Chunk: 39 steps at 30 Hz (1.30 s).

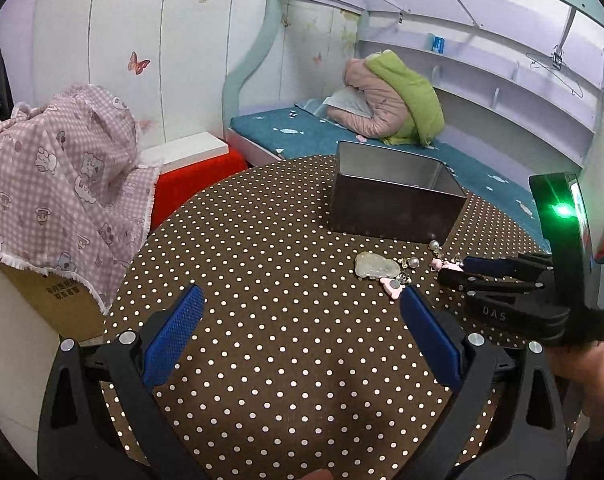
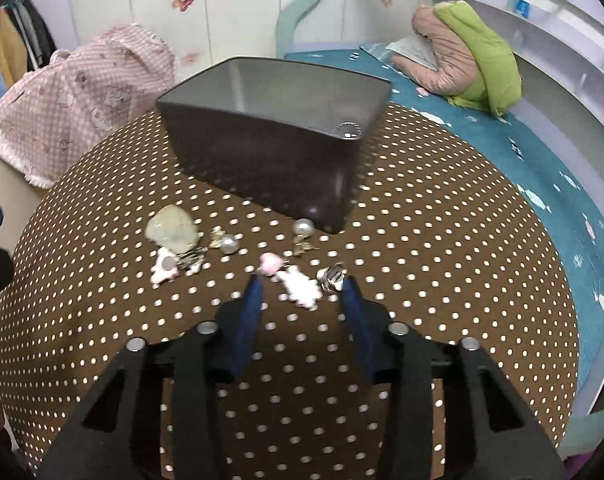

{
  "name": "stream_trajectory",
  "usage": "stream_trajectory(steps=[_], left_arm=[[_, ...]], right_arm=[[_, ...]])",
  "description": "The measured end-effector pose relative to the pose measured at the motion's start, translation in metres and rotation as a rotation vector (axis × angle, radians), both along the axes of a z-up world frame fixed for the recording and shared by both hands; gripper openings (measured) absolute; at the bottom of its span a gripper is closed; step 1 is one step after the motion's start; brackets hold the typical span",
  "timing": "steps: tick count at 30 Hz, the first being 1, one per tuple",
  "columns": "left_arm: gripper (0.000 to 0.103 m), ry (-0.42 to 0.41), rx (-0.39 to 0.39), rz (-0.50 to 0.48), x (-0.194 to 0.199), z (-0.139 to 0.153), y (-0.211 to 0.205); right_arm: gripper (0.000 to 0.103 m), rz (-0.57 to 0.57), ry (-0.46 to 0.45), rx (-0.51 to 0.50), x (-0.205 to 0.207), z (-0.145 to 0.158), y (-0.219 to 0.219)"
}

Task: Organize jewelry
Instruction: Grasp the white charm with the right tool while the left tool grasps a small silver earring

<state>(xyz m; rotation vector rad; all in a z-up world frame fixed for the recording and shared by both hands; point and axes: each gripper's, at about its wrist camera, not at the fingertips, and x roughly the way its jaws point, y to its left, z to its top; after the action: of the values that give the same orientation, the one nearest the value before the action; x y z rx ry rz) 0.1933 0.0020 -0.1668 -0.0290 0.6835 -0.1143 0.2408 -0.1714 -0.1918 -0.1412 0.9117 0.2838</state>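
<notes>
Right wrist view: pink cloud-shaped charm (image 2: 299,286) on the dotted table (image 2: 442,240), between the right gripper (image 2: 304,286)'s unclamped fingers. Metal tin (image 2: 261,152) behind it. Left gripper (image 1: 302,308) agape.

Left gripper (image 1: 302,312) tilts downward, fingers spread wide. Right gripper (image 2: 304,288) points steeply down, fingers partly closed, gripping nothing.

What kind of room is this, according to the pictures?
Probably a child's bedroom: a teal-framed bunk bed with blue patterned mattress, pink butterfly stickers on the white wardrobe, and a folded pink and green quilt.
</notes>
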Motion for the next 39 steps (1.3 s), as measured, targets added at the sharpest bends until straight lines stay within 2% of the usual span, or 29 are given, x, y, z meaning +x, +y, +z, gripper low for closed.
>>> stream_trajectory(steps=[3,4,12,23,25,27,28,29,30,34,36,37,38,39], left_arm=[[0.098,0.002,0.002,-0.006,0.002,-0.001,-0.003],[0.098,0.004,0.004,-0.009,0.003,-0.001,-0.004],[0.098,0.040,0.034,-0.040,0.017,-0.011,-0.018],[0.098,0.169,0.112,-0.148,0.066,-0.042,-0.068],[0.097,0.210,0.111,-0.168,0.076,-0.048,-0.074],[0.096,0.214,0.102,-0.174,0.083,-0.048,-0.076],[0.091,0.223,0.091,-0.184,0.085,-0.049,-0.077],[0.081,0.236,0.080,-0.190,0.088,-0.051,-0.077],[0.065,0.227,0.084,-0.189,0.088,-0.049,-0.077],[0.044,0.211,0.089,-0.218,0.082,-0.048,-0.074],[0.029,0.207,0.079,-0.236,0.077,-0.047,-0.071],[0.025,0.208,0.068,-0.245,0.074,-0.047,-0.071],[0.018,0.208,0.056,-0.256,0.071,-0.047,-0.069],[0.017,0.209,0.046,-0.267,0.070,-0.047,-0.069]], right_arm=[[0.026,0.012,-0.007,0.002,-0.001,0.000,0.002],[0.015,0.017,-0.010,-0.003,-0.002,0.001,0.003],[0.015,0.014,-0.023,0.041,-0.019,0.002,-0.012],[0.015,-0.042,-0.042,0.122,-0.033,0.015,-0.041],[0.015,-0.045,-0.043,0.133,-0.035,0.015,-0.044],[0.015,-0.046,-0.046,0.142,-0.036,0.016,-0.046],[0.015,-0.046,-0.048,0.143,-0.036,0.017,-0.047],[0.015,-0.046,-0.050,0.146,-0.037,0.018,-0.047],[0.015,-0.045,-0.053,0.148,-0.038,0.019,-0.050],[0.015,-0.046,-0.060,0.156,-0.041,0.022,-0.052],[0.015,-0.047,-0.063,0.159,-0.042,0.023,-0.053],[0.015,-0.046,-0.063,0.160,-0.042,0.024,-0.053],[0.015,-0.046,-0.063,0.161,-0.042,0.024,-0.053],[0.015,-0.045,-0.064,0.162,-0.042,0.024,-0.052]])
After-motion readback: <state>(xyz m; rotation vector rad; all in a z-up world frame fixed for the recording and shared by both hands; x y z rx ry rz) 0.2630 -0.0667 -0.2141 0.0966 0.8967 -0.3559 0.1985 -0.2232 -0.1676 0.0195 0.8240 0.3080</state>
